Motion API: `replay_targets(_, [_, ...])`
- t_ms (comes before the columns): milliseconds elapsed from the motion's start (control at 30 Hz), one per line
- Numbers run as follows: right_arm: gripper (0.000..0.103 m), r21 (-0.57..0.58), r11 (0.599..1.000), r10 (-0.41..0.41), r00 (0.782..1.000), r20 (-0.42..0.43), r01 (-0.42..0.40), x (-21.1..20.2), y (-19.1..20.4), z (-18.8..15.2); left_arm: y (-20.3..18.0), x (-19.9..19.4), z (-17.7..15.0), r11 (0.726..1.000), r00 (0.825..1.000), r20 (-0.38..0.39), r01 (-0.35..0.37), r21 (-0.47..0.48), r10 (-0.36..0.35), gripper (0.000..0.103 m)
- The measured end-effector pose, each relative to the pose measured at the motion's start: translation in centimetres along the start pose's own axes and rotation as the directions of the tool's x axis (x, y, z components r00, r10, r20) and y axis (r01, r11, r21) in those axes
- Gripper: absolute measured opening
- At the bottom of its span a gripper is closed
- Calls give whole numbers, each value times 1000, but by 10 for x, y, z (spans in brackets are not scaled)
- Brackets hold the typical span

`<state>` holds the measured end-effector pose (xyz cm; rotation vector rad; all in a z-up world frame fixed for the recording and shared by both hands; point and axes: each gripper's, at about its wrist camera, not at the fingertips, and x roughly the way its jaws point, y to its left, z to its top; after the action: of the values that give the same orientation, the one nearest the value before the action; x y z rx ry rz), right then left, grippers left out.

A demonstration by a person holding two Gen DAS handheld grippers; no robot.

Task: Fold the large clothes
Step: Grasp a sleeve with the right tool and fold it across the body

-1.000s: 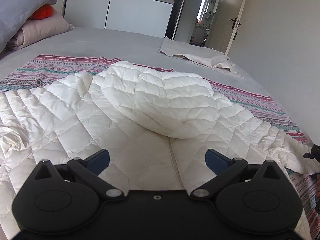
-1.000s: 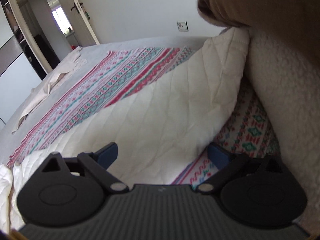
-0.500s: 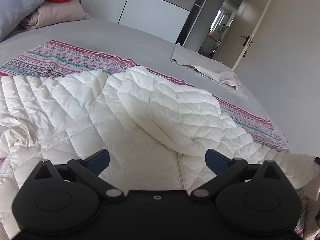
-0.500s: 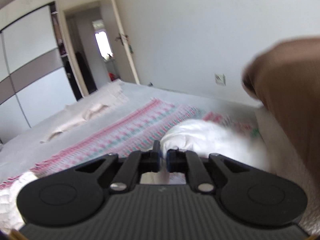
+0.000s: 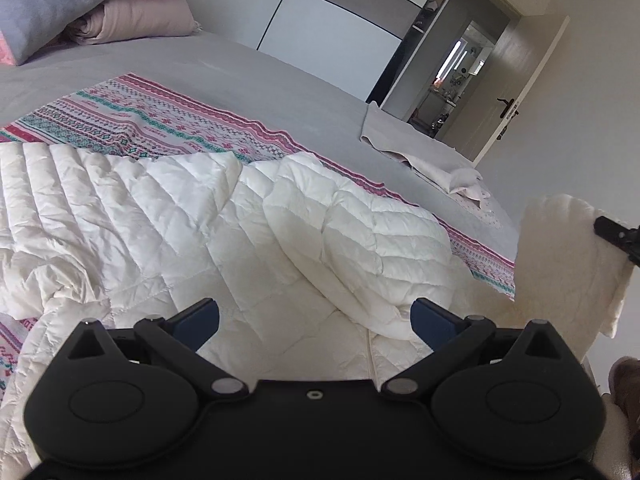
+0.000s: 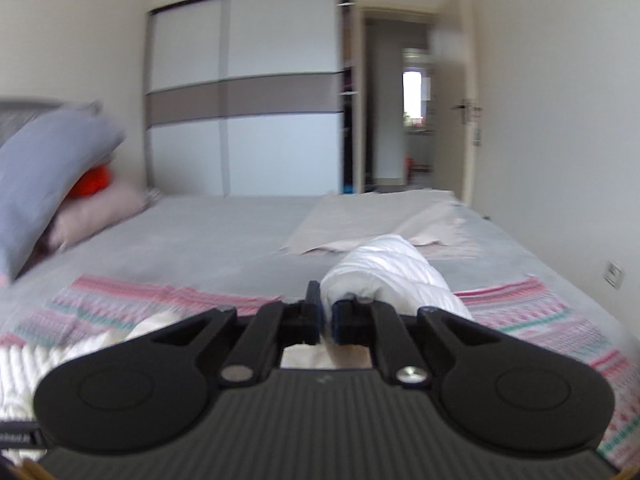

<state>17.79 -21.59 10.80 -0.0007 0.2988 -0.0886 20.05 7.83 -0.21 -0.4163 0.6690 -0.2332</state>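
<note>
The right gripper [image 6: 326, 316] pinches the white quilted jacket's [image 5: 240, 240] lifted sleeve; it should carry it leftward across the body. The left gripper [image 5: 314, 316], jaws open and empty, should steady the near hem.

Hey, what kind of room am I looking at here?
Most likely a bedroom in a home. A wide bed with a grey sheet fills the view, pillows are stacked at its head, and a sliding-door wardrobe stands against the far wall beside an open door.
</note>
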Motion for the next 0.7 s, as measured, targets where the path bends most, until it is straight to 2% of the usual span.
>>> replay_targets(67, [5, -81, 996, 45, 998, -40, -49, 15, 34, -10, 5, -1, 2, 1000, 1000, 4, -21, -11, 21, 103])
replay_targets(133, [6, -138, 986, 74, 990, -117, -90, 32, 66, -27, 8, -2, 4, 999, 1000, 3, -30, -22, 30, 103])
replay_targets(233, [9, -170, 976, 90, 965, -246, -135, 52, 96, -64, 11, -3, 5, 999, 1000, -5, -29, -30, 29, 103])
replay_targets(300, [18, -171, 967, 119, 928, -352, -189, 61, 105, -96, 10, -1, 4, 999, 999, -8, -31, -24, 31, 103])
replay_targets(367, [47, -154, 954, 168, 887, -430, -256, 58, 107, -127, 7, 1, 3, 999, 999, -7, -47, 3, 47, 103])
replay_targets(400, [50, -159, 947, 187, 883, -431, -279, 55, 105, -133, 4, 2, 1, 998, 998, -6, -58, 23, 59, 103])
replay_targets(467, [57, -173, 939, 207, 890, -407, -298, 39, 100, -137, -2, 5, -3, 993, 996, -1, -84, 78, 84, 103])
replay_targets(567, [59, -108, 940, 262, 887, -381, -324, 14, 73, -129, -15, 9, -12, 980, 995, 11, -98, 170, 98, 103])
replay_targets(700, [56, 1, 959, 271, 921, -280, -282, -18, 23, -120, -41, 13, -30, 949, 997, 34, -72, 306, 65, 103])
